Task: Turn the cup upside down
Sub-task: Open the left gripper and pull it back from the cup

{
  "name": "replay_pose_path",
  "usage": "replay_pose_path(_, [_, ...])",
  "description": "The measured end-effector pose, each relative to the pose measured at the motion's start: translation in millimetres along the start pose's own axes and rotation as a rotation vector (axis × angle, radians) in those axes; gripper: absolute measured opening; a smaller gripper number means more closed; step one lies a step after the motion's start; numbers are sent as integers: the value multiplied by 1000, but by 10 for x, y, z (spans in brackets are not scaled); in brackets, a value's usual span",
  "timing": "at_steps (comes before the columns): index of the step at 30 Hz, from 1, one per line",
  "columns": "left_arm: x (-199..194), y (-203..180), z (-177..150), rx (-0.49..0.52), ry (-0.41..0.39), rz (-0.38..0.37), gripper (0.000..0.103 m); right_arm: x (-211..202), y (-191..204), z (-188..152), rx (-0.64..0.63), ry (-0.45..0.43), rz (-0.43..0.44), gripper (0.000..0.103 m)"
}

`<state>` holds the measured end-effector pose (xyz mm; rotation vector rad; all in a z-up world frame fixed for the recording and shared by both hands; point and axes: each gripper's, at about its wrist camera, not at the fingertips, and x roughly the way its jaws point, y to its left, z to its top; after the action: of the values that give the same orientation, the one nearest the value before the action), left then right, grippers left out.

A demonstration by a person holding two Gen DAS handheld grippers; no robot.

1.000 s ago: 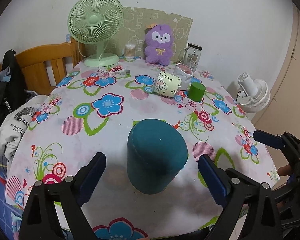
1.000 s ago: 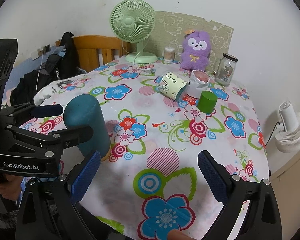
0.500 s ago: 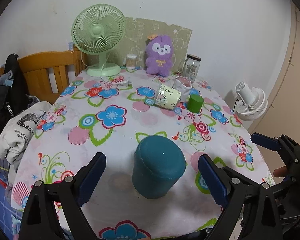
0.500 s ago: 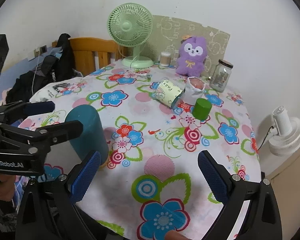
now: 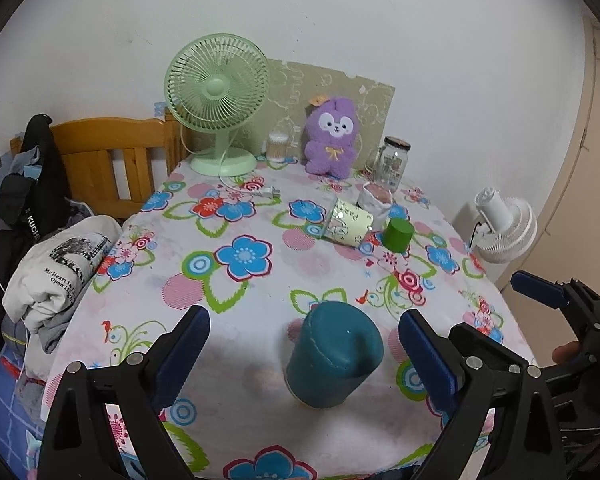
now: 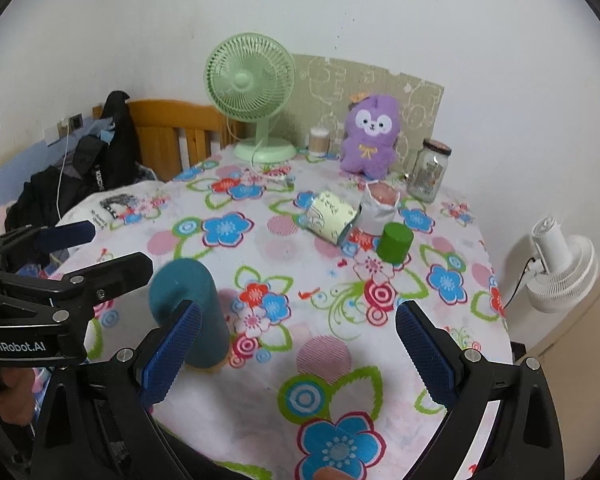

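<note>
Left wrist view: one dark teal plastic cup upside down on the floral-cloth table, between the wide-spread left tongs, untouched. One small green cup and one pale yellow cup lying sideways beyond it.

Right wrist view: teal cup partly hidden behind a pad of the right tongs, which gape wide, holding nothing. Two fans: mint-green desk fan, white fan off the table.

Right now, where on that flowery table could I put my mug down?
Free cloth lies between the teal cup and green fan, and on the right-hand near edge beyond the small green cup. It is crowded around the tipped paper cup and jar.
</note>
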<state>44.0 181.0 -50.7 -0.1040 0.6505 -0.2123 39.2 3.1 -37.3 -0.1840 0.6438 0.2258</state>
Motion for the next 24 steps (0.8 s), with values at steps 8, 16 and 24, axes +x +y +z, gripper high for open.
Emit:
replay_pose_path(8, [-256, 79, 125, -15, -81, 5, 102, -127, 70, 88, -20, -44, -66, 99])
replay_pose_path(16, [-518, 118, 213, -23, -179, 35, 103, -373, 82, 178, 0, -129, -136, 99])
replay_pose_path(24, [-627, 79, 210, 1, -245, 63, 103, -629, 111, 247, 10, -232, -174, 100])
